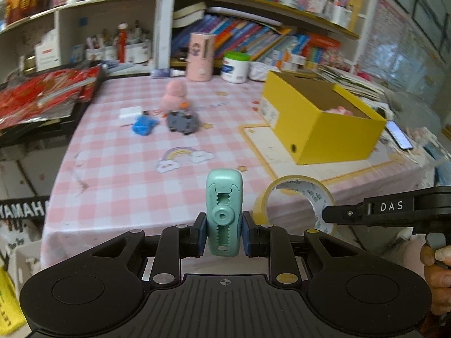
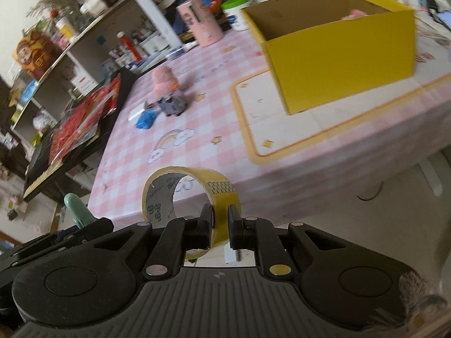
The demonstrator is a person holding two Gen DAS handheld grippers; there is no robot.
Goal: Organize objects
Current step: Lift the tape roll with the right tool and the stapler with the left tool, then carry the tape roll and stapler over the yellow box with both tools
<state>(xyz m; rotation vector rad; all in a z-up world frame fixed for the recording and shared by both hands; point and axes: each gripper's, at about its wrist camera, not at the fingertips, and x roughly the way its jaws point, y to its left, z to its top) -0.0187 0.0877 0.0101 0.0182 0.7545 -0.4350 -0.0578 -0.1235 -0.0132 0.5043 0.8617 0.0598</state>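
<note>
While both loads hung short of the open yellow cardboard box (image 1: 324,124), the carry step was under way.
Left gripper (image 1: 224,232) clamped a mint-green plastic clip (image 1: 224,214), right gripper (image 2: 220,226) pinched a yellowish tape roll (image 2: 191,194); next: reach over the box, release.

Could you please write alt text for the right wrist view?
The right gripper is shut on a yellow tape roll held before a pink checked table. Ahead, an open yellow box stands; small toys lie to its left.

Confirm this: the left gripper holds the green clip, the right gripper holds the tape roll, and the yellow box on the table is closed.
One error: the yellow box is open, its top uncovered, as the right wrist view shows. The rest stands: the left gripper holds the green clip and the right gripper holds the tape roll.
</note>
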